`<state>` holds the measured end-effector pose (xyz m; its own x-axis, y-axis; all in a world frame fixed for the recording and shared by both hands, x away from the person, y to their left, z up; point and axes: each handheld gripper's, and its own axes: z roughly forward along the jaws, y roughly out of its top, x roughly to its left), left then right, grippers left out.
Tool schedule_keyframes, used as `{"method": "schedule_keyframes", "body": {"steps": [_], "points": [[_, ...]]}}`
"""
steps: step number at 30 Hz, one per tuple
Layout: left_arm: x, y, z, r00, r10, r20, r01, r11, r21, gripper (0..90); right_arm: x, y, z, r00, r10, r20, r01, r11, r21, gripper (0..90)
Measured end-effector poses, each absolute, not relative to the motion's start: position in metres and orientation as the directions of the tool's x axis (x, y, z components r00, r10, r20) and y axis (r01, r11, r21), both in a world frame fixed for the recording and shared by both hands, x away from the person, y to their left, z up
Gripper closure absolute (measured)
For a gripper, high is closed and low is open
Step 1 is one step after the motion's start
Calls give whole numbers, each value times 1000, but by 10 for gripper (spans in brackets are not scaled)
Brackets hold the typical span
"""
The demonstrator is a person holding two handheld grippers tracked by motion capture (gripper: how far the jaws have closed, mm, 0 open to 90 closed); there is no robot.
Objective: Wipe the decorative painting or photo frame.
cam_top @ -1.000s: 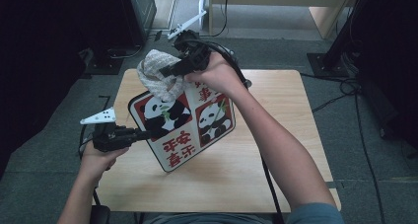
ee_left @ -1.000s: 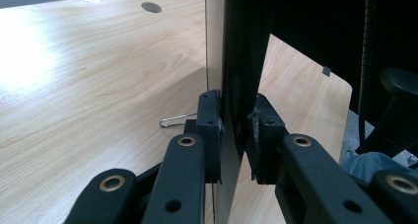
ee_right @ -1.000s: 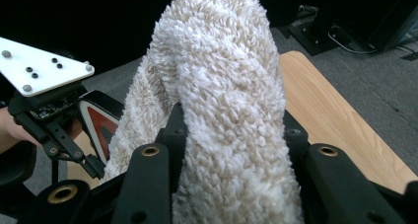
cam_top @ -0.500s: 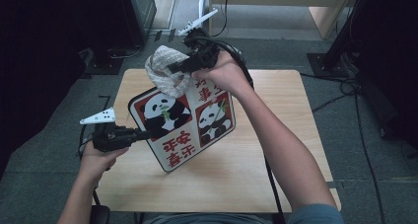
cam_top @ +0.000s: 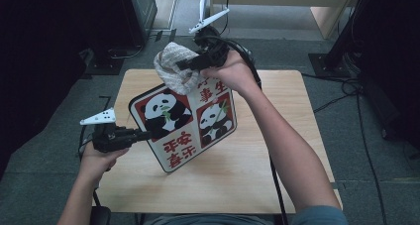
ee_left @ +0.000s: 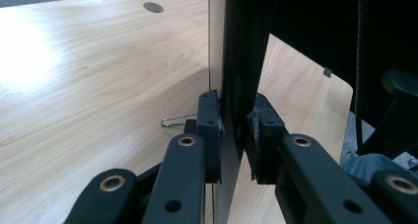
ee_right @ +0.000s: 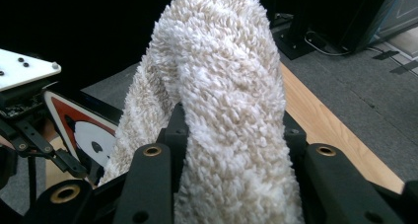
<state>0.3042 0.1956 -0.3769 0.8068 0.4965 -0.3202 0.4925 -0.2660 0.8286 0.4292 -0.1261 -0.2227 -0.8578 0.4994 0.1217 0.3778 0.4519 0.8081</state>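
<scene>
A square board (cam_top: 188,126) printed with pandas and red characters is held tilted above the wooden table (cam_top: 277,136). My left gripper (cam_top: 143,134) is shut on its left edge. In the left gripper view the pads (ee_left: 209,120) clamp the thin board (ee_left: 236,46) edge-on between them. My right gripper (cam_top: 185,64) is shut on a fluffy beige cloth (cam_top: 173,66) that rests against the board's top corner. In the right gripper view the cloth (ee_right: 222,86) bulges up between the jaws of the right gripper (ee_right: 231,130), and the board (ee_right: 84,130) shows at lower left.
A bent wire clip (ee_left: 177,120) lies on the table under the board, and a round cable hole (ee_left: 153,7) sits farther off. Cables (cam_top: 346,86) trail over the grey floor to the right. Dark furniture stands at the left and back.
The right hand has carried the cloth a little to the right and farther back along the board's top. The left hand and the board have stayed put.
</scene>
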Motion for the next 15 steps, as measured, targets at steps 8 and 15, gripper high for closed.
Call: {"method": "schedule_keyframes", "body": {"steps": [8,15], "points": [[304,196,-377,805,499,-321,494,-264,828,788,433,-139,-221,-844,524,118,388,444,808,623],[305,196,-377,806,500,-318,492,-266,829,787,439,-153,-220,-821,559,117,409,434,803,627]]}}
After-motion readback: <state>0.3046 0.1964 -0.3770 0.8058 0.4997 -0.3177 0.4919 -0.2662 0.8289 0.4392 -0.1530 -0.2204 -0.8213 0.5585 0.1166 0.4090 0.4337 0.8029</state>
